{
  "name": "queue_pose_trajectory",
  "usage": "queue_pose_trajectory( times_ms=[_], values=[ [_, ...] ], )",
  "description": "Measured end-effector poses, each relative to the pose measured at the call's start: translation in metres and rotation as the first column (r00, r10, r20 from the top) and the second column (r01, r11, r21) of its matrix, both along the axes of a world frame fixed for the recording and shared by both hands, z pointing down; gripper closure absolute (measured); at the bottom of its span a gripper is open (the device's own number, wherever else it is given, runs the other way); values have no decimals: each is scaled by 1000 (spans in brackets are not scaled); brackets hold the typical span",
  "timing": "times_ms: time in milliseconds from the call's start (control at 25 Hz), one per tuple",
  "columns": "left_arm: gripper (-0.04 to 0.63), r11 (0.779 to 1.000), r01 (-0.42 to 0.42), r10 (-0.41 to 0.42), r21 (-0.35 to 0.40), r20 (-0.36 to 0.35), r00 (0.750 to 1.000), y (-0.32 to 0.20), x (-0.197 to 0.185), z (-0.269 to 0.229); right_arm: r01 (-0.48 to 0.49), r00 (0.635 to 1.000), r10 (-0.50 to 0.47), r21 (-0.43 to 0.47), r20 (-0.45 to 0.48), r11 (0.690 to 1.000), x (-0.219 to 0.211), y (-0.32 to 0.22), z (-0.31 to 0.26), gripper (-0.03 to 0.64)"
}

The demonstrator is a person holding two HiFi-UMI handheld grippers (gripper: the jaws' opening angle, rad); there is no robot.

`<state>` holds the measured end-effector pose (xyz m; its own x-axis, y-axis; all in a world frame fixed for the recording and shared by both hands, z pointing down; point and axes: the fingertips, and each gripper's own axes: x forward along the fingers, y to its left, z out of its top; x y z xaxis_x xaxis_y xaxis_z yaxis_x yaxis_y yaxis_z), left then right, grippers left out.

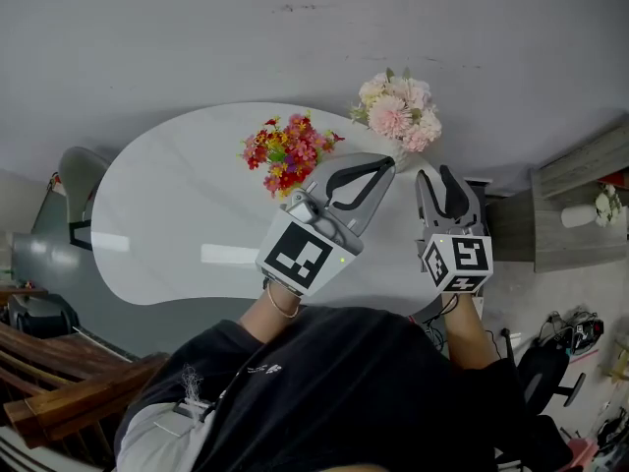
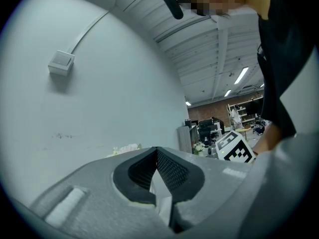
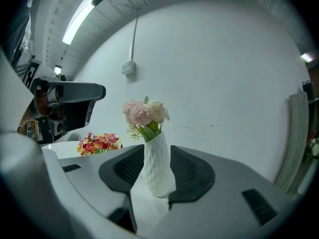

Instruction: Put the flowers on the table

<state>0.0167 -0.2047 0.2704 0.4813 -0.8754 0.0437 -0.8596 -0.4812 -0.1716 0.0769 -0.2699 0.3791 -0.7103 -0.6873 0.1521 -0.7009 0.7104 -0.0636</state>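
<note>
White table (image 1: 177,214), vase of pink flowers (image 3: 158,168) clamped in right gripper (image 1: 435,175), left gripper (image 2: 157,149) jaws together

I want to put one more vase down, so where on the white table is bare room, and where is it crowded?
The table is bare on its left half, from the red flowers to its left end, and so is the strip near the person. The far right corner is crowded: pink flowers, vase, left gripper and right gripper.
</note>
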Motion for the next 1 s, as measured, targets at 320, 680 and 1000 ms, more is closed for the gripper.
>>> queue_pose_trajectory(
  times_ms=[320,680,1000],
  values=[
    [598,1000,-17,17,-5,-6,1000,2,4,3,-27,1000,28,9,-12,1000,9,3,-1,512],
    [598,1000,-22,22,-8,-2,1000,3,4,6,-44,999,44,15,-11,999,14,8,-3,526],
    [598,1000,-17,17,-9,-1,1000,3,3,6,-51,999,51,44,8,998,15,11,-15,583]
  ],
)
